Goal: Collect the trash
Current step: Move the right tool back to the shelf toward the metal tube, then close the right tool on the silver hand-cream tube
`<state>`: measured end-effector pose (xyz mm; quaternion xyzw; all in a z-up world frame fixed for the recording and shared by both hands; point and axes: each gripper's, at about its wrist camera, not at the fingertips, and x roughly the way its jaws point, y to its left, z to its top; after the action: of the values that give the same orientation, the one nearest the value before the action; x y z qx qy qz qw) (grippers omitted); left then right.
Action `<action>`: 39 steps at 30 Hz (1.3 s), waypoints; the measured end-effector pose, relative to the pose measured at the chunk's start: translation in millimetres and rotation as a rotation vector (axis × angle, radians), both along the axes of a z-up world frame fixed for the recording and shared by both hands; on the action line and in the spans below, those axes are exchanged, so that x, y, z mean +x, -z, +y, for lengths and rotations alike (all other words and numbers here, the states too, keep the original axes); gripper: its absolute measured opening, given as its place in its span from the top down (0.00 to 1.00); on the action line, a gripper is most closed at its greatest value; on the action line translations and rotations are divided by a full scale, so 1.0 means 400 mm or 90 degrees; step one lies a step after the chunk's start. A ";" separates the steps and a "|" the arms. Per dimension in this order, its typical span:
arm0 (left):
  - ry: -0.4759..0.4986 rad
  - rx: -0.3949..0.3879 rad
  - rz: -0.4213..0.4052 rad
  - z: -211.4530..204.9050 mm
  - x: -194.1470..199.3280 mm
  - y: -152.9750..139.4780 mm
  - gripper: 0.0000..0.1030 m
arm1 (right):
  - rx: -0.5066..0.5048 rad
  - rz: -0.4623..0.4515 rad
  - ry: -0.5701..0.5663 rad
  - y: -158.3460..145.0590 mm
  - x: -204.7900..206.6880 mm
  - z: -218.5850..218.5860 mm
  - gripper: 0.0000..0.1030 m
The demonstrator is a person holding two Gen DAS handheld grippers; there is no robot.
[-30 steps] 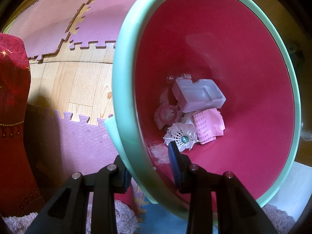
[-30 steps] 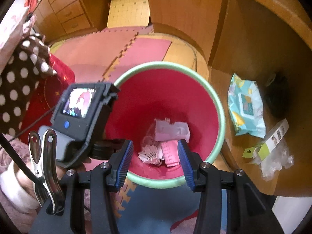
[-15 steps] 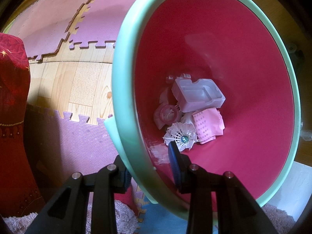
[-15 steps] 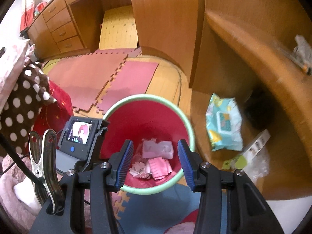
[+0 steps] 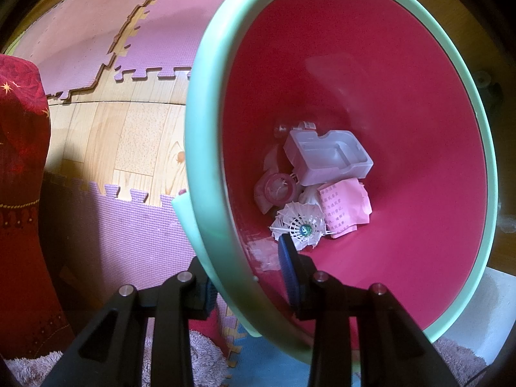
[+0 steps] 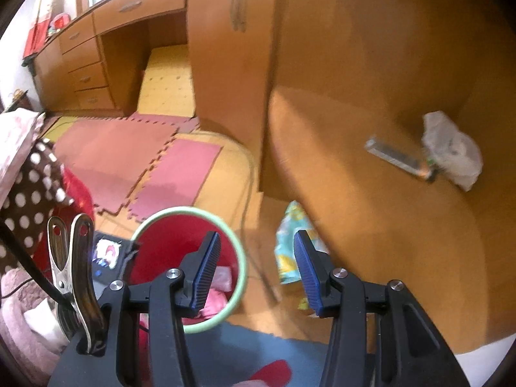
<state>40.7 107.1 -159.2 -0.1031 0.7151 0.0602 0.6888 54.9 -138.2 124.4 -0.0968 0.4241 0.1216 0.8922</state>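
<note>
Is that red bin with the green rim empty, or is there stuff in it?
Not empty. The bin has trash only at its bottom: a clear plastic tray, a pink paper and a shuttlecock. Most of it is unfilled.

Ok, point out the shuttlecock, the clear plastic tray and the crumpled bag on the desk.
shuttlecock (image 5: 301, 228), left wrist view, on its feather skirt.
clear plastic tray (image 5: 329, 158), left wrist view, on its recessed middle.
crumpled bag (image 6: 451, 148), right wrist view, on its wrinkled middle.

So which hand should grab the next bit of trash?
Probably the right gripper: its jaws are open and empty, facing the crumpled wrapper on the table. The left gripper is clamped on the bin rim.
</note>
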 end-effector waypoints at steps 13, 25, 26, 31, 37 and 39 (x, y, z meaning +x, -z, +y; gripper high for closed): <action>0.001 0.001 0.000 0.000 0.001 -0.002 0.65 | 0.001 -0.009 0.138 -0.056 0.191 -0.202 0.53; 0.005 0.004 -0.001 0.006 -0.002 -0.003 0.65 | 0.003 0.012 0.238 -0.022 0.359 -0.316 0.53; 0.005 0.004 -0.001 0.007 -0.002 -0.003 0.65 | 0.001 0.014 0.241 -0.019 0.367 -0.319 0.53; 0.006 0.004 -0.002 0.010 -0.006 -0.004 0.65 | 0.004 0.015 0.260 -0.009 0.408 -0.333 0.53; 0.007 0.004 -0.002 0.009 -0.007 -0.003 0.65 | 0.016 0.043 0.302 0.014 0.487 -0.377 0.53; 0.006 0.004 -0.002 0.006 -0.007 -0.003 0.65 | 0.015 0.058 0.309 0.023 0.502 -0.385 0.53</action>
<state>37.9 109.6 -157.8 -0.0973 0.7145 0.0591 0.6903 255.6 -292.2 115.1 0.0240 0.4730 -0.0873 0.8764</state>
